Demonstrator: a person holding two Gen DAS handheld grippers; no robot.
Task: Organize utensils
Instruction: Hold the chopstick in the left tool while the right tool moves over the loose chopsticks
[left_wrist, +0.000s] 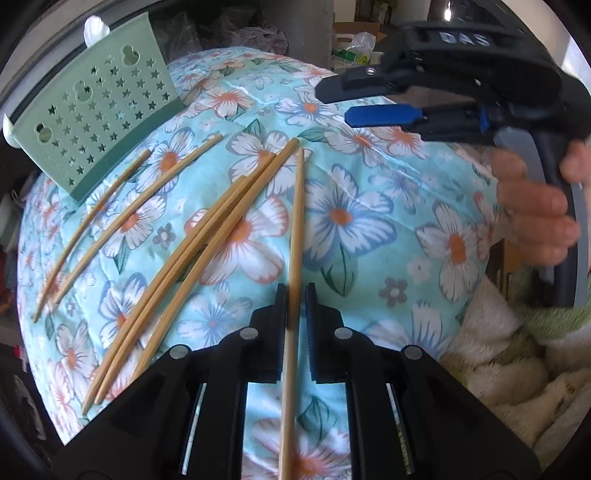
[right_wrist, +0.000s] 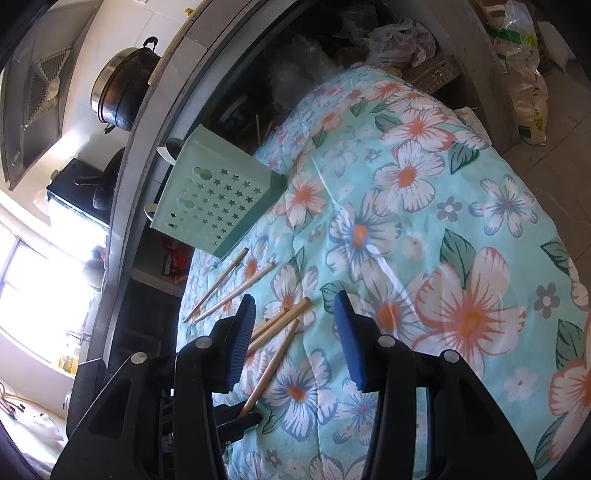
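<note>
Left wrist view: "DAS" reads on the right gripper (left_wrist: 334, 103), jaws parted on nothing, while the left gripper (left_wrist: 295, 291) clamps one pale bamboo chopstick (left_wrist: 296, 221) on the floral cloth (left_wrist: 369, 229); right wrist view: remaining chopsticks (right_wrist: 280, 325) lie before a green star-holed holder (right_wrist: 218, 199).

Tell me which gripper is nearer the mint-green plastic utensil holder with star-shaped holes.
Left, marginally. The left gripper is closed on a bamboo chopstick short of the utensil holder; the right gripper hovers open further back.
</note>
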